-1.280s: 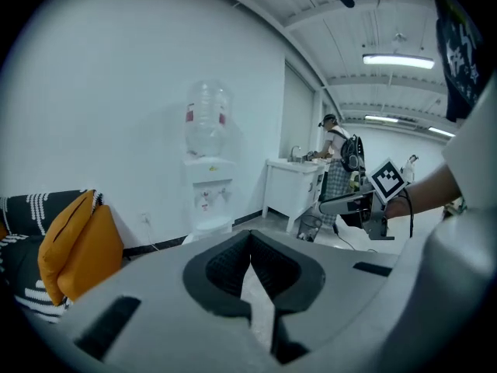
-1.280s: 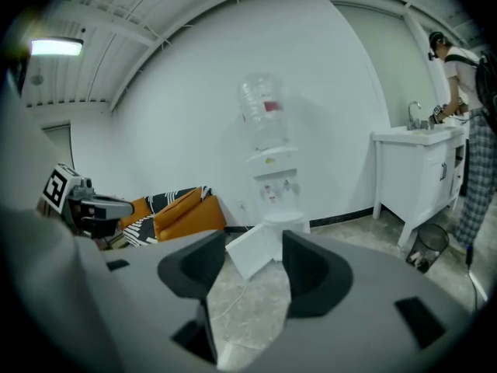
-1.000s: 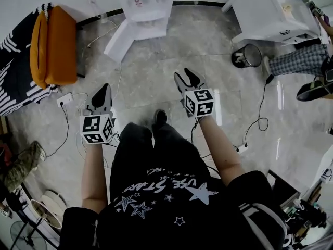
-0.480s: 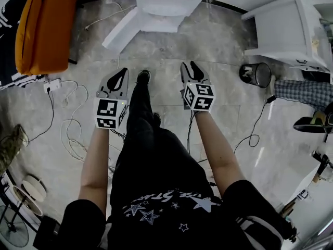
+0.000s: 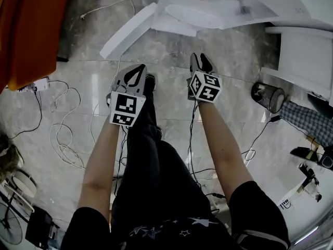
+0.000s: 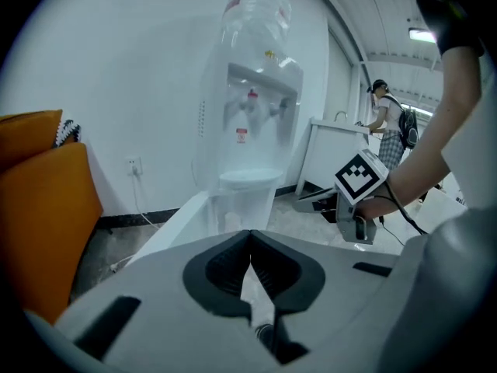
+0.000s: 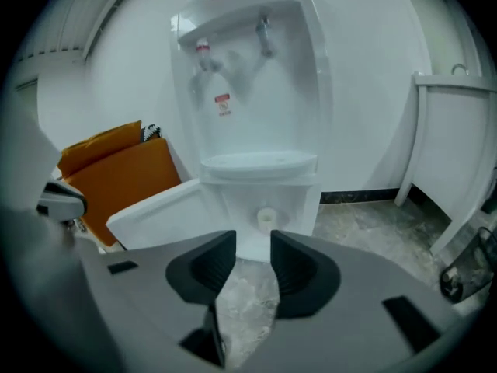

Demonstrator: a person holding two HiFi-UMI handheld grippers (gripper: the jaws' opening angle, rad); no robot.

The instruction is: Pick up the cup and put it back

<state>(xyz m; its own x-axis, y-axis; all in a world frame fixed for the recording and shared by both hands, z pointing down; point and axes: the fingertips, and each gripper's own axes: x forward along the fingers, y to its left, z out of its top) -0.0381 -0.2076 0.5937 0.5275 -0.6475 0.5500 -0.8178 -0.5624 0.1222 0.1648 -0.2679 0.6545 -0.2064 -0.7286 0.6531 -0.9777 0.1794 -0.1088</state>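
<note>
White plastic fills both claw views: a water dispenser stands against the wall just ahead, and the person stands on the marble floor before it with both arms held out. I cannot make out a cup with certainty. The only candidate is a small pale round thing on the dispenser front, below the drip tray, so in my judgement the step in hand is the approach. The left claw has its jaws together at the tips, with nothing between them. The right claw shows a narrow gap, its jaws are closing, and only floor is seen between them. To do this step well, the right claw should open wider before it reaches the dispenser, come down to the height of that round thing, and go straight in so that one pad arrives on each side. If that thing is the cup, its round face points toward the person and its long axis would lie level, front to back; it is too small to confirm.
</note>
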